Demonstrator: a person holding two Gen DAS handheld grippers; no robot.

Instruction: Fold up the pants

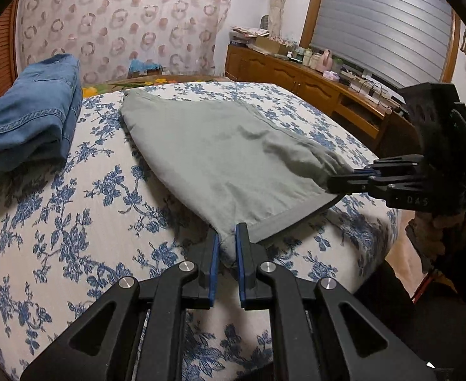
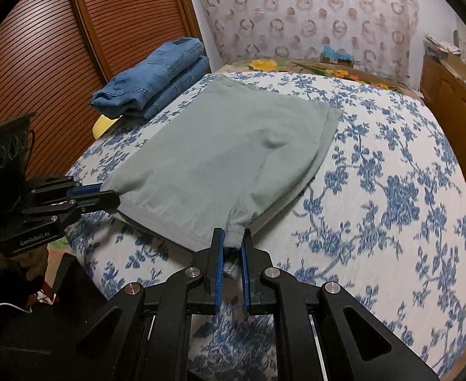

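The grey pants (image 1: pixel 220 152) lie folded on the flowered bed (image 1: pixel 74 209), each near corner pinched in a claw: left claw (image 1: pixel 227 247) and right claw (image 2: pixel 232 241); folded jeans (image 2: pixel 156 79) sit at the far edge

My two black hand-held grippers

My left hand-held gripper (image 1: pixel 227 247) and right hand-held gripper (image 2: pixel 232 247) have angular black linkages, silver pivot screws and blue-lined fingers (image 1: pixel 214 263); white lettering marks their sides.

floral bed (image 2: pixel 391 190), grey pants (image 2: pixel 217 146), folded jeans (image 2: pixel 156 79)
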